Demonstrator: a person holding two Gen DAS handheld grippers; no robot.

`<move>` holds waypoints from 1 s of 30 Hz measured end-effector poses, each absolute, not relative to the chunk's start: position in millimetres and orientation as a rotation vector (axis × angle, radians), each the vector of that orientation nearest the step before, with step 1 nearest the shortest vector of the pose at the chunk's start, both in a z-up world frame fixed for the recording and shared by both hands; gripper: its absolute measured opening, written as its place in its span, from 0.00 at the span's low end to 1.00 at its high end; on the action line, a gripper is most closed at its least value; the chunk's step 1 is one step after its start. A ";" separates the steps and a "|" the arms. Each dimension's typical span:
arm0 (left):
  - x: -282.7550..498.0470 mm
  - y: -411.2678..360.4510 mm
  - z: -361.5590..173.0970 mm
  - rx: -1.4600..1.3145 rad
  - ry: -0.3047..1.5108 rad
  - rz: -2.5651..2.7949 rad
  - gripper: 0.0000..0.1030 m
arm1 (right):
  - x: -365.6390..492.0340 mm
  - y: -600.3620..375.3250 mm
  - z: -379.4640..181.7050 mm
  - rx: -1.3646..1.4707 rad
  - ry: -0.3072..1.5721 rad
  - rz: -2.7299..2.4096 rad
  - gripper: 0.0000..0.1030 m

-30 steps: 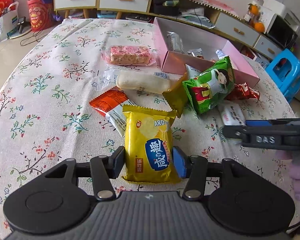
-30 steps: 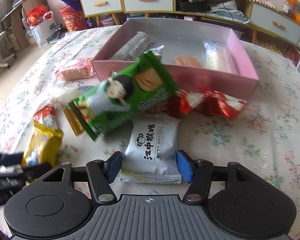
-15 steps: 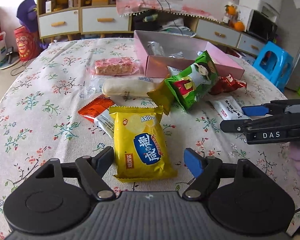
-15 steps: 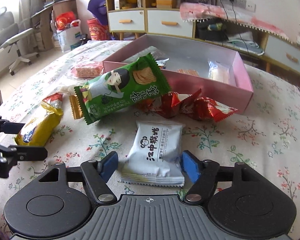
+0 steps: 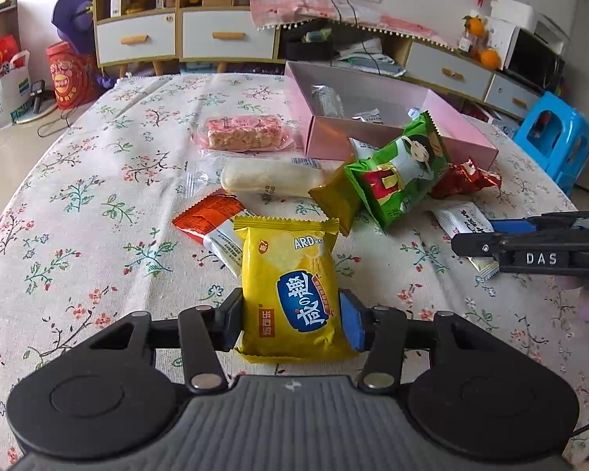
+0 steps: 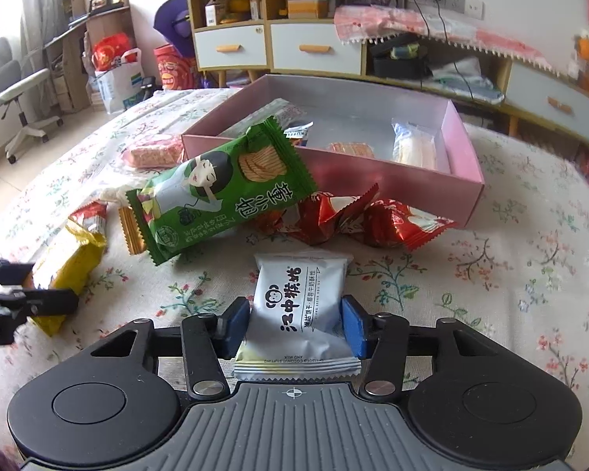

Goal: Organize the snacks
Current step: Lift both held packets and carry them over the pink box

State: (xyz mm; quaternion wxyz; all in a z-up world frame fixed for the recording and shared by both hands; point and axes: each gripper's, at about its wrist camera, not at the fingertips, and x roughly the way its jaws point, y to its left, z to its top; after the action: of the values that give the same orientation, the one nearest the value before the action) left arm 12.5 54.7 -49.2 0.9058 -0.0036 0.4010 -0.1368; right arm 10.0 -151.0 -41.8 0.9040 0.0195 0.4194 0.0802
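I have the yellow pack (image 5: 292, 294) between my left gripper's (image 5: 292, 324) jaws, which have just been closing and now press its sides; it lies flat on the flowered surface (image 5: 78, 204), near end toward me. My right gripper (image 6: 294, 327) has done the same on the white pack (image 6: 300, 306), jaws just closed in and pinching it where it rests. Taking both at their narrow sides makes sense to me: the pads span the width and the long axis points ahead toward the pink box (image 6: 467, 165), where I judge both are bound.

Around them lie the green bag (image 6: 224, 184) leaning on the box wall, red wrappers (image 6: 353, 219) beside it, and an orange-and-white pack (image 5: 212, 223) tucked under the yellow one.

The right view looks into the box and shows a few snacks already inside; the left view shows little of that, but gives me the pink bar (image 5: 245, 137) and pale roll (image 5: 269, 180) clearly.
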 end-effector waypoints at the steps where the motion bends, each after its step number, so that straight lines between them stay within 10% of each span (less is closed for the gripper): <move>1: 12.6 55.3 -47.5 -0.016 0.835 -0.286 0.45 | 10.3 -151.9 -38.9 0.056 0.871 0.169 0.48; 30: 86.5 31.0 22.0 -0.206 0.786 -0.416 0.45 | 65.5 -185.0 41.9 0.393 0.797 0.105 0.48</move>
State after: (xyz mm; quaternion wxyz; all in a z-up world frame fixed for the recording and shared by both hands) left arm 86.5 31.0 22.0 0.8976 -0.0996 0.3794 -0.2009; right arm 65.5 -185.0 41.9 0.9016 0.1898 0.3854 0.0507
